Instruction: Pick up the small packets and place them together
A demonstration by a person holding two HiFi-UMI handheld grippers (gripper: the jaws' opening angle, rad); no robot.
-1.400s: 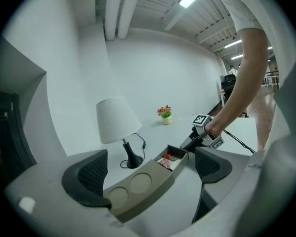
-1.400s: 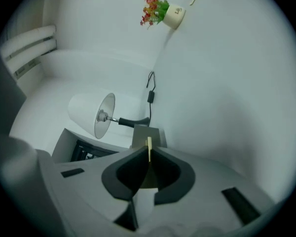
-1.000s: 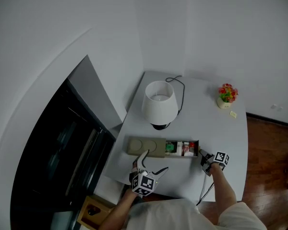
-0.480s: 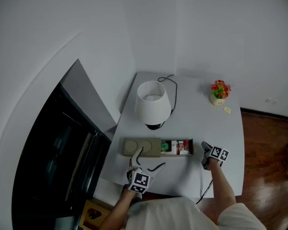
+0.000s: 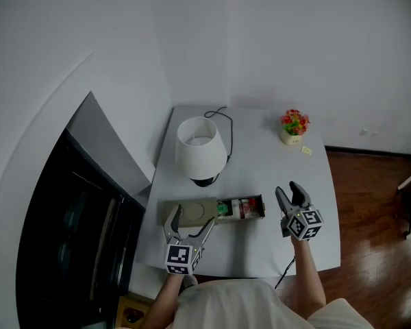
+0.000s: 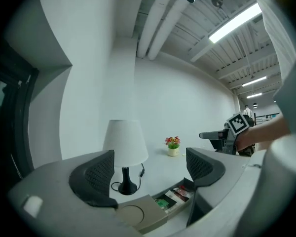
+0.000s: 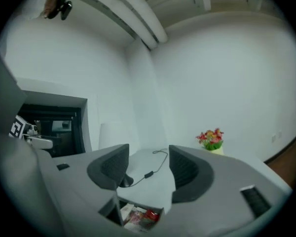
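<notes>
1. Both grippers are sitting higher above the table [image 5: 260,163] than a second ago. The right gripper [image 5: 289,192] is now hanging well clear of the surface, rolled so its marker cube is facing up, while the left gripper [image 5: 190,221] is showing a smaller rise.
2. The left gripper's jaws have just been closing, yet they are standing apart with nothing between them. Through the gap, the left gripper view is showing the lamp [image 6: 124,142] and the near end of the box [image 6: 143,215].
3. The right gripper's jaws have just been opening. They are standing apart and gripping nothing, and the lamp's cable [image 7: 148,174] is showing on the tabletop beyond them.
4. The small packets [image 5: 241,208] are lying together in the open compartment of the long tan box. A green one is sitting at the left end, with red-and-white ones beside it. The box's closed part, marked with two round recesses, is lying to the left.
5. The box is lying across the near part of the table, in front of the lamp. The left gripper is hovering near its closed end and the right gripper beside its open end — neither is touching it.
6. A flower pot [image 5: 294,124] is standing at the table's far right, with a small pale tag [image 5: 306,151] lying just beside it.
</notes>
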